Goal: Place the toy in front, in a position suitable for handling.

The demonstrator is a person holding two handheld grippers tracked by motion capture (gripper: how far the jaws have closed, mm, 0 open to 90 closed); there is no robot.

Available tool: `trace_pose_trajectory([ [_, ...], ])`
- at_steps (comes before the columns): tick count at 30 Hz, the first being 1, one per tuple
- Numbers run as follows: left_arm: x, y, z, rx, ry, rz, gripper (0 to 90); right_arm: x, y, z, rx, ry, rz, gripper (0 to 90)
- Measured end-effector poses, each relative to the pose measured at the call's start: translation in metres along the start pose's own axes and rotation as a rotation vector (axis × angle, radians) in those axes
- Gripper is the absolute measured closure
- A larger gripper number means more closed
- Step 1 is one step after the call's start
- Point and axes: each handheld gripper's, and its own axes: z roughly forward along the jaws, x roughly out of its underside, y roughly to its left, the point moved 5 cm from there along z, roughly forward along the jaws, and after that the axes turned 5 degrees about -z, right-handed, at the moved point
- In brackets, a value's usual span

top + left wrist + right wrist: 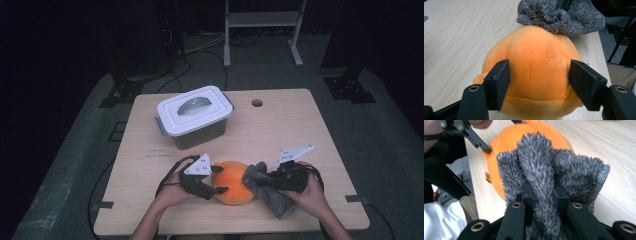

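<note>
High view: table print unreadable, near box.

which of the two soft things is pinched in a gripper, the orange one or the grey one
The grey fuzzy cloth, bunched between the right gripper's jaws. The orange plush sits between the left gripper's jaws.

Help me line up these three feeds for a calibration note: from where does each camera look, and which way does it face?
High view: sits above the person's side, facing forward and down on the table and lidded box; both forearms and hands show.
Left gripper view: rides the left gripper, looking along its jaws, which flank the orange plush toy.
Right gripper view: rides the right gripper, looking along jaws shut on the grey fuzzy cloth.
Both gripper views share plush and cloth.
</note>
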Motion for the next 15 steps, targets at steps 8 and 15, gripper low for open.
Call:
trace_pose_trajectory([
  [8, -0.005, 0.002, 0.006, -0.033, -0.017, -0.041, 34.3, -0.014, 0.017, -0.009, -0.008, -0.045, -0.053, 75.6],
  [15, -0.009, 0.002, 0.0, -0.039, -0.018, -0.025, 25.2, -0.016, 0.021, 0.007, -0.008, -0.004, -0.079, 75.7],
])
